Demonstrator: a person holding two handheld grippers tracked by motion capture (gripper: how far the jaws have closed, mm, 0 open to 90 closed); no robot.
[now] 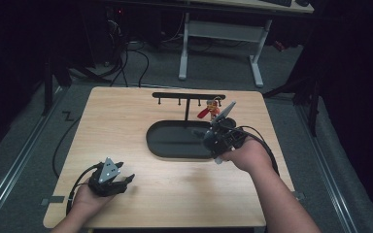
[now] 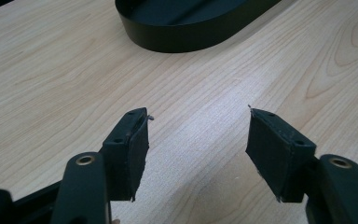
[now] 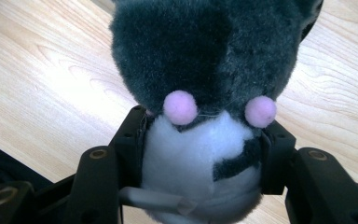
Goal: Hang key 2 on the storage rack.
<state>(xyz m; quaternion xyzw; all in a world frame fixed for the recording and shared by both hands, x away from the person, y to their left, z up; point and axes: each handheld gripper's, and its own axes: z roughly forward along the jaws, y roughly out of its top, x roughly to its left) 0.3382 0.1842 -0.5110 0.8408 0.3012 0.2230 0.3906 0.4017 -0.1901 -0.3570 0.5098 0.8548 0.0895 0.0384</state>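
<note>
A grey and white plush toy (image 3: 205, 60) with two pink pompom cheeks sits between the jaws of my right gripper (image 3: 204, 144), which is shut on its white belly. In the high view my right gripper (image 1: 209, 138) hovers over the right end of a black oval tray (image 1: 175, 154). My left gripper (image 1: 126, 180) rests low near the table's front left corner. Its jaws stand open over bare wood in the left gripper view (image 2: 198, 135), with the tray's wall (image 2: 182, 39) ahead.
A black rack with several hooks (image 1: 188, 95) stands behind the tray, and a small red and orange figure (image 1: 211, 109) hangs near its right end. The wooden table (image 1: 175, 194) has bare room in front. A white-legged desk (image 1: 218, 34) and cables lie beyond.
</note>
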